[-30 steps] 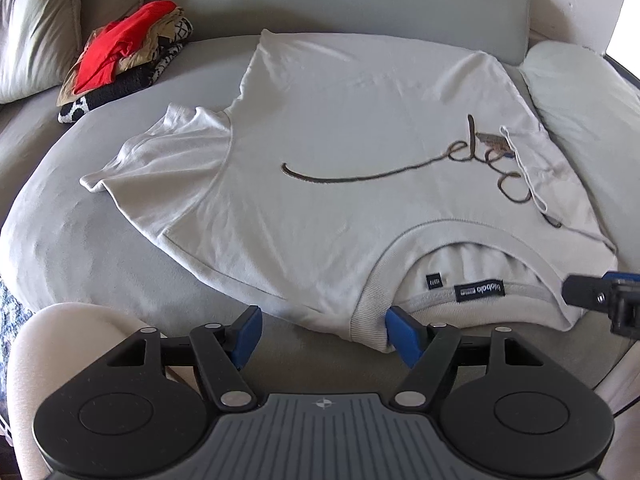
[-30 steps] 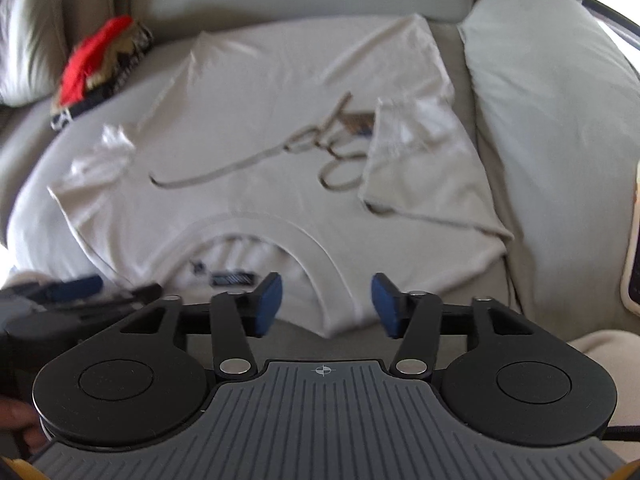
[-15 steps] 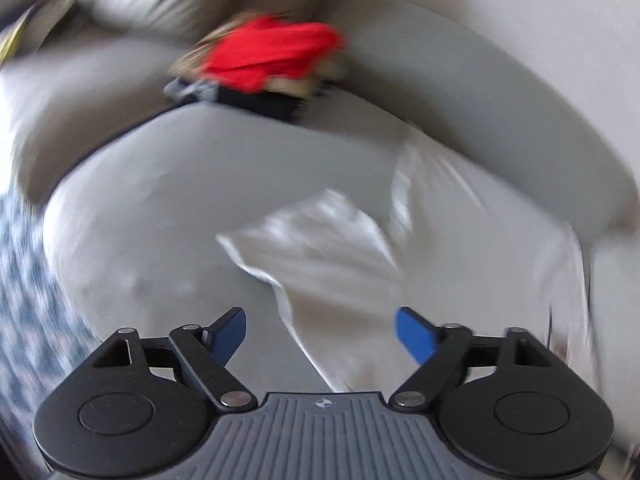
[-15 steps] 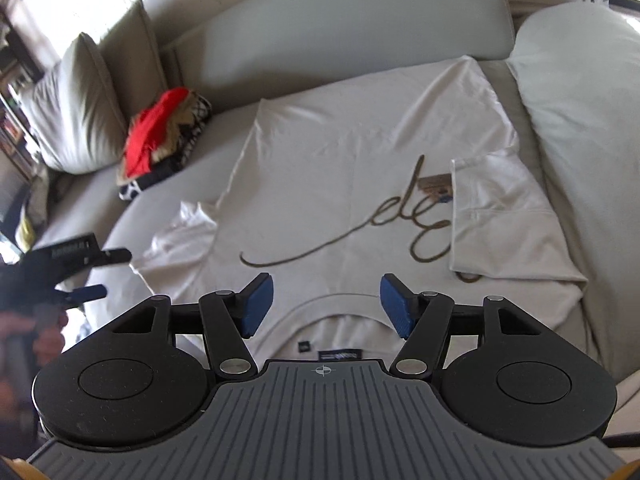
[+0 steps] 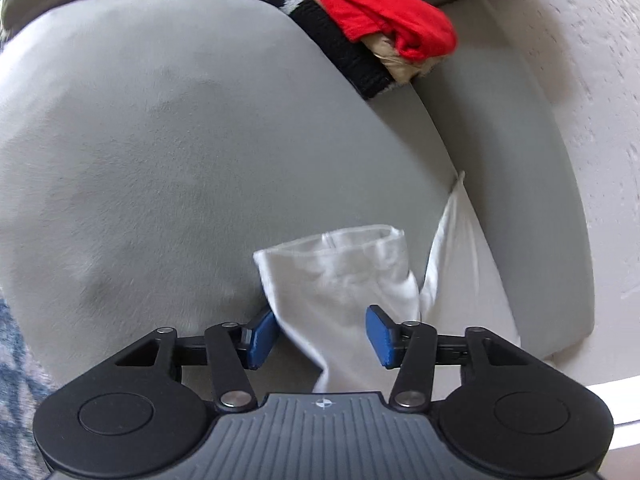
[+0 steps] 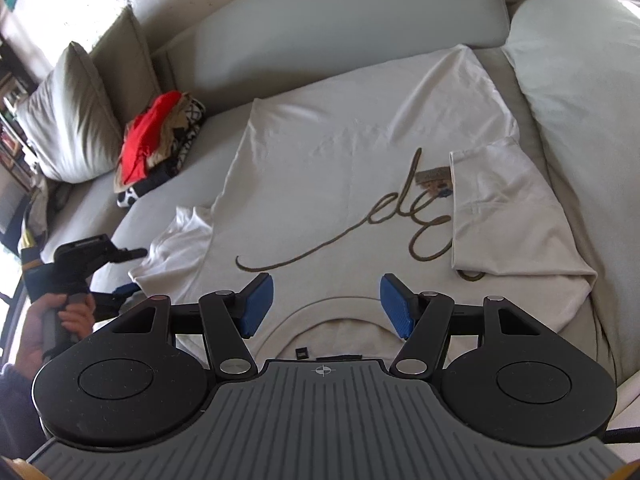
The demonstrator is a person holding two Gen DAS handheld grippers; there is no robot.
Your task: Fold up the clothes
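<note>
Our left gripper (image 5: 320, 334) has swung to the unfolded sleeve (image 5: 340, 268) at nine o'clock, fingers closing around it without gripping yet; right gripper (image 6: 327, 306) waits open.

Occluded and cropped regions

The right gripper (image 6: 327, 306) body covers the T-shirt (image 6: 360, 152) collar front and most of its neck label (image 6: 338, 357). The folded sleeve (image 6: 500, 208) hides the script print's end. The clothes pile (image 5: 360, 20) is cropped by the left view's top edge. The left sleeve (image 5: 340, 276) base runs behind the left gripper (image 5: 320, 336).
</note>
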